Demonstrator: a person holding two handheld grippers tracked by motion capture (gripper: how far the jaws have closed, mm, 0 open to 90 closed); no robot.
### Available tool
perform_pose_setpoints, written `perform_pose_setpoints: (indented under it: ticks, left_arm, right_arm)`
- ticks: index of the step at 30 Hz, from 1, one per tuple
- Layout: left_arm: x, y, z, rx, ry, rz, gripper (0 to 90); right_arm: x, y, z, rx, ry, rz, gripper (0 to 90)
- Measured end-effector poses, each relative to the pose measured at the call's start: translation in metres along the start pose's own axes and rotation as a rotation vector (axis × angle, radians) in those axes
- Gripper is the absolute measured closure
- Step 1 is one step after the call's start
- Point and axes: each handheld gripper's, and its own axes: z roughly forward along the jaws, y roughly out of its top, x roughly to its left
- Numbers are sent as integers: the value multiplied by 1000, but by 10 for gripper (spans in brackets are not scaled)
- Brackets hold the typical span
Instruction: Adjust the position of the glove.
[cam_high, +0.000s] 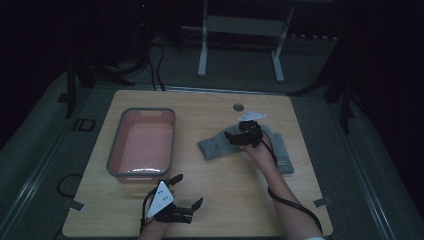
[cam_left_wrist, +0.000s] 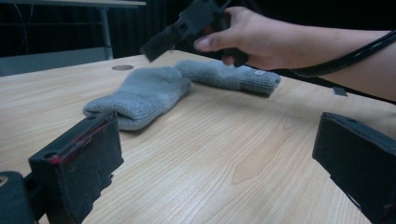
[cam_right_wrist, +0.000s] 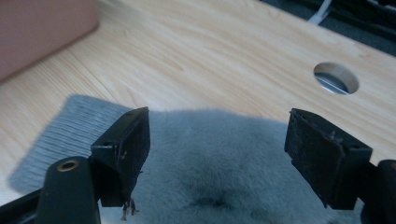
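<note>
Grey sock (cam_left_wrist: 140, 95) beyond open claw (cam_left_wrist: 215, 163)

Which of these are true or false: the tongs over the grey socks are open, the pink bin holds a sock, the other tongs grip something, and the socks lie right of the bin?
1. The right tongs stand open over the grey socks. True: nothing is pinched between them.
2. The pink bin holds a sock. False: its inside looks bare; both socks lie on the table.
3. The left tongs grip something. False: they stand open, with only bare wood between them.
4. In the high view, the socks lie to the right of the bin. True.
5. A round hole sits in the tabletop beyond the socks. True.
</note>
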Motion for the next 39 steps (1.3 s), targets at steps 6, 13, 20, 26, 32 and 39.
perform_pose_setpoints:
  ticks: [6,13,20,26,32,39]
  left_arm:
    - [-1,1,0,1,-7,16,17]
    - [-1,1,0,0,-3,20,17]
    - [-1,1,-1,-1,1,18,17]
    - [-1,1,-1,-2,3,20,17]
    - [1,2,-2,-7,10,18,17]
    - [3,2,-4,-20,27,14,17]
  right_arm:
    - [-1,-9,20,26,-29,12,246]
    - [-2,-25,39,64,-74,16,344]
    - [-1,-29,42,62,-51,21,470]
    - [-3,-29,41,59,6,24,748]
    - [-6,-19,28,61,85,17,838]
    - [4,-5,-15,-22,256,-125,847]
